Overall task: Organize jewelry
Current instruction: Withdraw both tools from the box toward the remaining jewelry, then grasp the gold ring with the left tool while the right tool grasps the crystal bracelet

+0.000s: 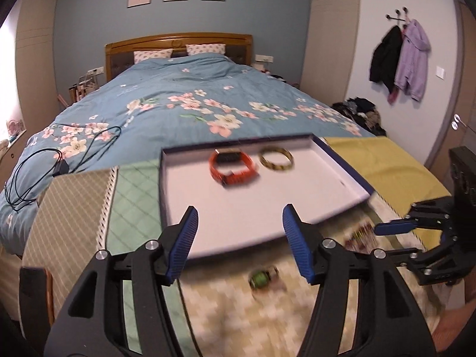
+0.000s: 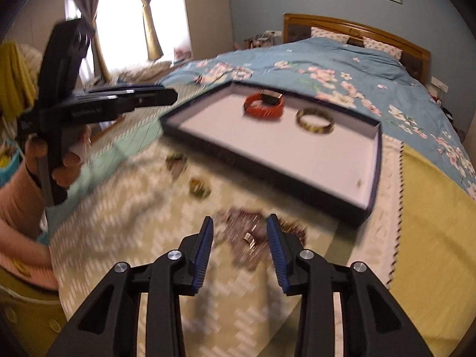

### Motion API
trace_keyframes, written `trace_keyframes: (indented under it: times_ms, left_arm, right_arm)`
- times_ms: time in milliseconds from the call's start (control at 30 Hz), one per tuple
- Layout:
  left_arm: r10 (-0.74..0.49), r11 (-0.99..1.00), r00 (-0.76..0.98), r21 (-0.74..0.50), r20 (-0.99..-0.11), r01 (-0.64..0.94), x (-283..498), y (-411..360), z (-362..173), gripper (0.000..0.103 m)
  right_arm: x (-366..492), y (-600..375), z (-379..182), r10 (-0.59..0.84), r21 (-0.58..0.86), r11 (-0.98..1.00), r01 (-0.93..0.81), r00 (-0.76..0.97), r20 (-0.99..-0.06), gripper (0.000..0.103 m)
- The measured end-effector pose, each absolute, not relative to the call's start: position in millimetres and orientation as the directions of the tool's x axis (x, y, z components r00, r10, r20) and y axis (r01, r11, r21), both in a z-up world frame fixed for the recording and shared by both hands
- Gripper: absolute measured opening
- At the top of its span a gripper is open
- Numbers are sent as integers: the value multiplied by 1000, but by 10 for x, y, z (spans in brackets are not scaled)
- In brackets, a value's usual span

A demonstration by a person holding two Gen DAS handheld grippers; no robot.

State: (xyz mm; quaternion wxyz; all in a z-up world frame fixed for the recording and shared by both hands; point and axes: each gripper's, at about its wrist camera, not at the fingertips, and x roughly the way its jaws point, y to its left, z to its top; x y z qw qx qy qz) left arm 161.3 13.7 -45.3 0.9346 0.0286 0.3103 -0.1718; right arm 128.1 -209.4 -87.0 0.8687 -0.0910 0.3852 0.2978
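A white-lined tray (image 1: 208,205) (image 2: 267,154) with a dark blue rim lies on the patterned mat. In it are an orange watch (image 1: 233,166) (image 2: 263,105) and a gold-and-dark bangle (image 1: 276,158) (image 2: 315,122). My left gripper (image 1: 240,208) (image 2: 166,95) hovers open at the tray's near edge, nothing between its fingers. My right gripper (image 2: 240,218) (image 1: 386,239) is open just above a blurred heap of beaded jewelry (image 2: 253,235) (image 1: 361,236); its pads are not pressing on it. A small green piece (image 1: 261,278) (image 2: 200,189) and another blurred piece (image 2: 177,160) lie loose on the mat.
Behind the tray is a bed with a blue floral duvet (image 1: 193,95); a black cable (image 1: 59,154) lies on it. A yellow cloth (image 1: 386,166) is on the right, a green quilted cloth (image 1: 134,193) on the left. A person's hand (image 2: 68,160) holds the left gripper.
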Motion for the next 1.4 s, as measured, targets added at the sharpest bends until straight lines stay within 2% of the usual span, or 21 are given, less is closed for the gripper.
trace_keyframes:
  times_ms: [133, 333, 467, 967, 1000, 1300, 1400]
  left_arm:
    - [-326, 927, 728, -53, -603, 370, 1390, 41, -564, 58]
    - [-331, 926, 711, -67, -621, 372, 1235, -15, -686, 58]
    - [-337, 923, 703, -74, -626, 377, 1231, -24, -719, 58]
    - [-410, 852, 611, -46, -677, 522, 1247, -392, -831, 54]
    - [-403, 854, 604, -46, -687, 518, 1284, -423, -849, 51]
    - [-397, 857, 534, -93, -746, 507, 1587, -567, -1016, 42]
    - [-384, 861, 504, -104, -774, 497, 1666, -596, -1099, 35]
  right_arm:
    - [1236, -2057, -965, 436, 69, 811, -580, 522, -734, 30]
    - [1264, -2037, -1012, 401, 46, 826, -562, 529, -748, 12]
    - [1239, -2021, -1007, 377, 11, 831, -557, 547, -747, 8]
    - [1227, -2345, -488, 511, 191, 839, -510, 614, -601, 8]
    - [1221, -2347, -466, 513, 195, 839, -509, 618, -596, 8]
    - [1218, -2422, -428, 526, 227, 838, -496, 623, -579, 8]
    - [1229, -2425, -450, 527, 232, 838, -494, 621, -580, 8]
